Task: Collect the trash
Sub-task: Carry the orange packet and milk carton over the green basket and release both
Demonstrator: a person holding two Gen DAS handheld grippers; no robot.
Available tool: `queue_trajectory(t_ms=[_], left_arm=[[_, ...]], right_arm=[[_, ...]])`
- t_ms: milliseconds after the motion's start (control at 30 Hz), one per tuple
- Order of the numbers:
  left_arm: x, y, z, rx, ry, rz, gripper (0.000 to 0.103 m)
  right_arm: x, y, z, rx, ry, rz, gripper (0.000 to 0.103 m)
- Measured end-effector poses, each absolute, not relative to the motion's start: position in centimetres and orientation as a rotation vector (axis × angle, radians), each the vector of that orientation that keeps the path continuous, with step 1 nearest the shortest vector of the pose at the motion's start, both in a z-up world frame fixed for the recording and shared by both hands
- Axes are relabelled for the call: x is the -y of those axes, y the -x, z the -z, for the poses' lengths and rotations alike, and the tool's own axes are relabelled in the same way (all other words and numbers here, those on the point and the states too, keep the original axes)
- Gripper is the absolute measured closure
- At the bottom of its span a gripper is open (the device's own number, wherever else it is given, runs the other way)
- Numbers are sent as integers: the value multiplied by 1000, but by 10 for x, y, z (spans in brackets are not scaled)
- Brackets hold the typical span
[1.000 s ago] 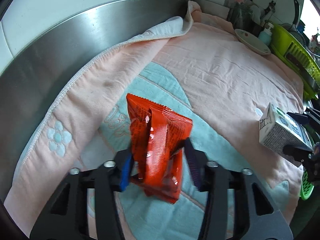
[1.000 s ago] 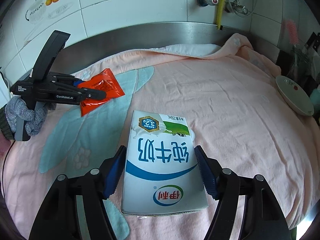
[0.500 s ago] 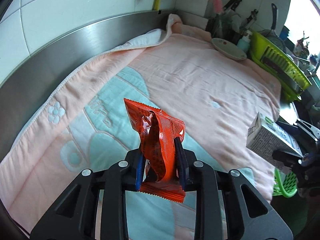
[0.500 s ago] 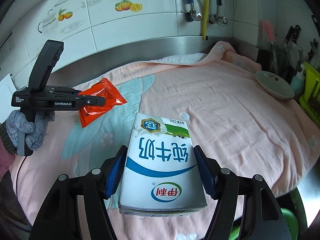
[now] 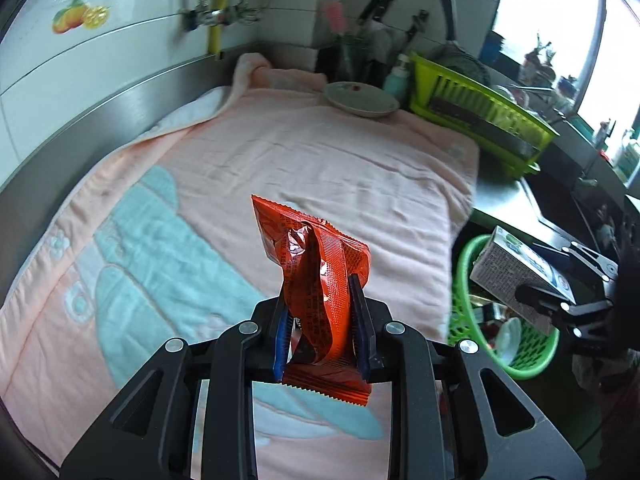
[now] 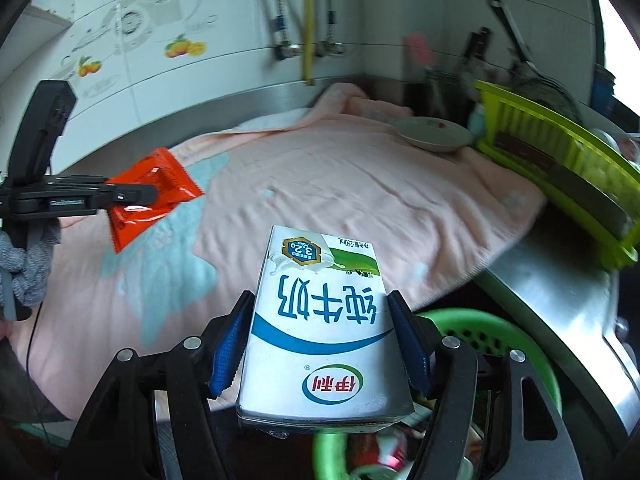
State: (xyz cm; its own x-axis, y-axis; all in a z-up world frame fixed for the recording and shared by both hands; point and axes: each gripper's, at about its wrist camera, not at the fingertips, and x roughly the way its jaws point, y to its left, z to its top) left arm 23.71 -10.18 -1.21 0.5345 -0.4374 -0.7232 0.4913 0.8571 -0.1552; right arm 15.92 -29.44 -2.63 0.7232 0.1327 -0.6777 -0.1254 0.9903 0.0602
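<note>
My left gripper [image 5: 322, 332] is shut on a crumpled red snack wrapper [image 5: 316, 276] and holds it above the pink towel [image 5: 320, 168]. It also shows in the right wrist view [image 6: 132, 198] with the wrapper [image 6: 152, 196]. My right gripper [image 6: 320, 344] is shut on a white and blue milk carton [image 6: 320, 328], held over a green basket [image 6: 500, 332] beyond the counter's edge. The carton [image 5: 516, 272] and the basket [image 5: 468, 264] also show in the left wrist view; the basket holds some trash.
A pink and teal towel covers the steel counter [image 6: 560, 312]. A plate [image 5: 360, 98] lies at the towel's far end. A yellow-green dish rack [image 5: 480, 108] stands to its right, with utensils and bottles behind. The tiled wall [image 5: 100, 40] runs along the left.
Both grippers have lifted and swung right with their loads. The milk carton has moved from above the towel to above the green basket. The wrapper stays clamped.
</note>
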Motion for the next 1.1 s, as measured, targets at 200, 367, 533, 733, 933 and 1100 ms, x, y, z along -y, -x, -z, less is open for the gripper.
queue_trajectory(t_ms=[200, 367, 533, 733, 933, 1100], left_arm=[[148, -211, 6, -824, -92, 642, 78], [185, -195, 8, -827, -117, 705, 78], [223, -181, 15, -843, -130, 763, 78], [257, -172, 30, -874, -152, 802, 78], [284, -169, 52, -927, -173, 820, 78], [300, -167, 66, -963, -179, 833, 76]], right_arm=[[352, -132, 43, -791, -32, 13, 38], [391, -114, 62, -816, -78, 115, 38], [419, -102, 79, -834, -147, 169, 36], [422, -86, 75, -810, -151, 173, 31], [418, -66, 64, -762, -142, 164, 23], [418, -50, 61, -741, -154, 162, 21]])
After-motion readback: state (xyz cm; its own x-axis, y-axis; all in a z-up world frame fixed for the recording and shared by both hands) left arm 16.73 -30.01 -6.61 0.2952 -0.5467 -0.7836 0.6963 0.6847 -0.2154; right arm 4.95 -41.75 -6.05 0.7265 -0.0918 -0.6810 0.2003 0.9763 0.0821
